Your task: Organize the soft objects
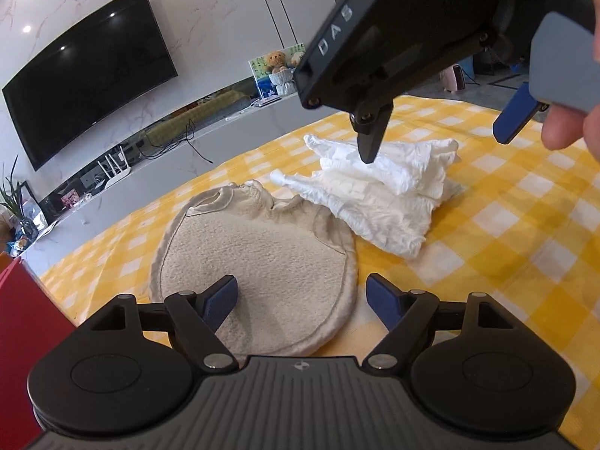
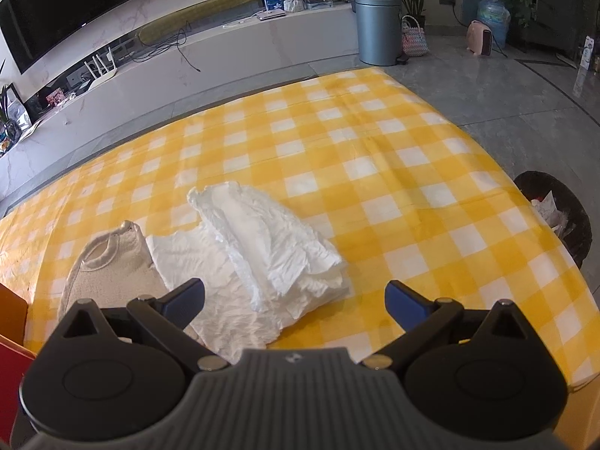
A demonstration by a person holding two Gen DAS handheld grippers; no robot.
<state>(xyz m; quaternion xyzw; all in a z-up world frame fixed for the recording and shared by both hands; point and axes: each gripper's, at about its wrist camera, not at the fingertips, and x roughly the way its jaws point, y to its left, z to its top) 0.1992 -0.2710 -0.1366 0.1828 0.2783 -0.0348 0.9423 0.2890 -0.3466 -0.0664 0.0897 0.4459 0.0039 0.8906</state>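
A beige terry bib (image 1: pixel 258 258) lies flat on the yellow checked tablecloth (image 1: pixel 525 225). A crumpled white cloth (image 1: pixel 378 195) lies next to it, overlapping its right edge. My left gripper (image 1: pixel 302 302) is open and empty, just above the bib's near end. My right gripper (image 1: pixel 431 138) is open and hovers above the white cloth. In the right wrist view the right gripper (image 2: pixel 294 300) is open and empty over the near edge of the white cloth (image 2: pixel 262 247), with the bib (image 2: pixel 112 270) to its left.
A red object (image 1: pixel 18 318) stands at the table's left edge. A black bin (image 2: pixel 558 213) sits on the floor off the table's right edge. A TV wall and low shelf (image 2: pixel 225 37) lie beyond the far edge.
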